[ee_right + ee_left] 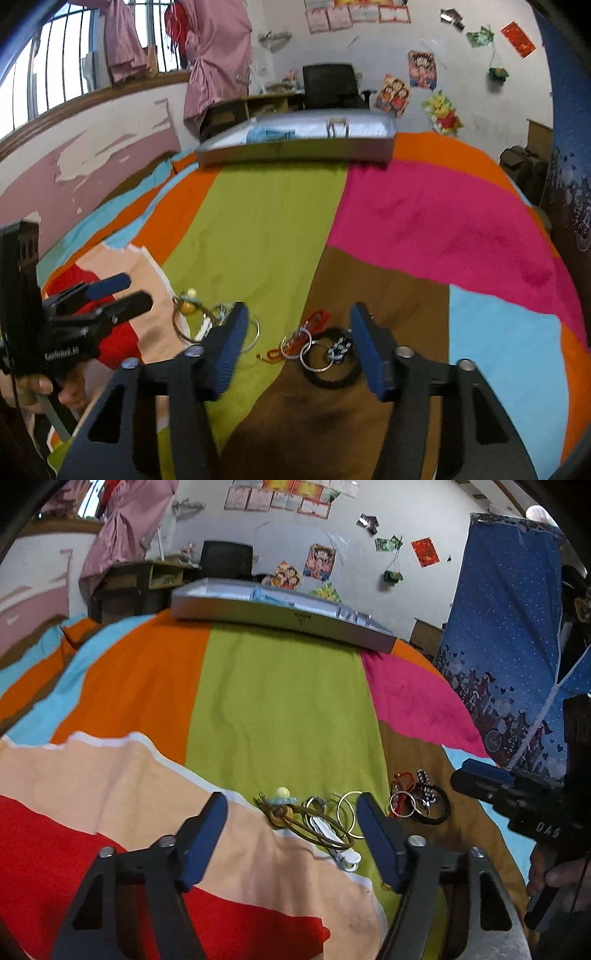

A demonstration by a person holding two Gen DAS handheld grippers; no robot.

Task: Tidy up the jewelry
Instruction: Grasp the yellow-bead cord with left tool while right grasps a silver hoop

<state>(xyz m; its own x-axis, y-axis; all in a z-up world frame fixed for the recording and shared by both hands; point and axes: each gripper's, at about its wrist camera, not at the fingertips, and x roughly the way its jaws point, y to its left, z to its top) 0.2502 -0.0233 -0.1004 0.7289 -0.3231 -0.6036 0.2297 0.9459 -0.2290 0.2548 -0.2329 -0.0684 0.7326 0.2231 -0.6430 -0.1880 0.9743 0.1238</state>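
Jewelry lies in two loose heaps on a patchwork bedcover. In the left wrist view, an olive cord with a yellow bead (282, 793), a thin gold hoop (349, 812) and a white piece (345, 854) lie between my open left gripper's (291, 805) fingertips. A red cord (400, 782), silver rings (402, 806) and a black band (441, 806) lie to the right. My right gripper (297, 325) is open above the red cord (314, 321), the rings (314, 354) and the black band (332, 376). A silver jewelry box (295, 147) stands open at the far edge.
The bedcover (277, 701) stretches from the heaps to the box (280, 614). A blue patterned wardrobe cover (509, 646) stands at the right. A desk with a black chair (328, 85) is behind the bed. The right gripper body (517, 797) shows at the right of the left wrist view.
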